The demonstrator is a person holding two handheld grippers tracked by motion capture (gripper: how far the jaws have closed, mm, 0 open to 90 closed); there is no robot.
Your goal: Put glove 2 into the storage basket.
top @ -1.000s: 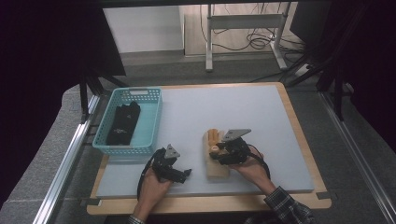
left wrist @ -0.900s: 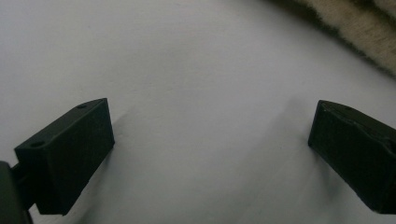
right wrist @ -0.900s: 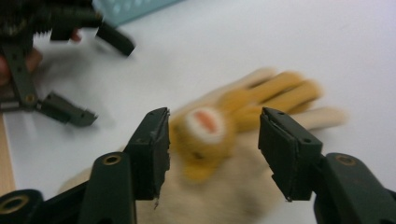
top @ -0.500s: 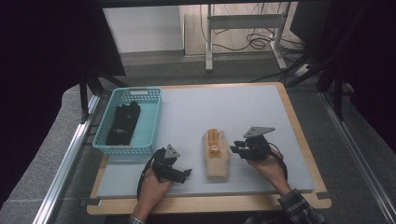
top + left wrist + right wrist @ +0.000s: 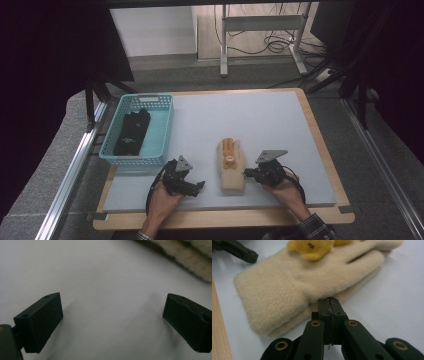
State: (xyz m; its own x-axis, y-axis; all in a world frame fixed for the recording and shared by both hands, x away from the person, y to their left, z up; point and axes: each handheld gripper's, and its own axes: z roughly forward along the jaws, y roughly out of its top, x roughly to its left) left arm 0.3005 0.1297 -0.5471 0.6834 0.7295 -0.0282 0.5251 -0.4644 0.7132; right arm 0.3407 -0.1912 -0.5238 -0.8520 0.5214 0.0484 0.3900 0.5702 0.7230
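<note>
**Getting a clean hold on the stacked gloves**

My right tongs [image 5: 329, 305] are closed, pad pressed flat to pad with nothing between them (they have just been closing, and they caught no fabric). Their tip sits at the near edge of the cream gloves [image 5: 294, 287], just touching or just short of the fuzzy side; I cannot tell which. The gloves lie flat on the pale surface [image 5: 280, 125] between my two hands, one on top of the other, with a yellow patch [image 5: 315, 248] on the upper one, fingers pointing away from me and cuffs toward me. My left tongs [image 5: 112, 317] stand wide open, resting low over bare surface with the glove's edge just beyond them.

To do this well, I judge I must reopen the right tongs first and slide the lower pad under both layers near the cuff, where the knit is thickest, so the pair lifts together. Pinching only the top glove would peel the stack apart. The left tongs can press on or take the opposite edge to stop the gloves from sliding across the smooth surface. The teal basket [image 5: 165, 125] at the far left, already holding a dark garment [image 5: 131, 132], looks like the likely destination
</note>
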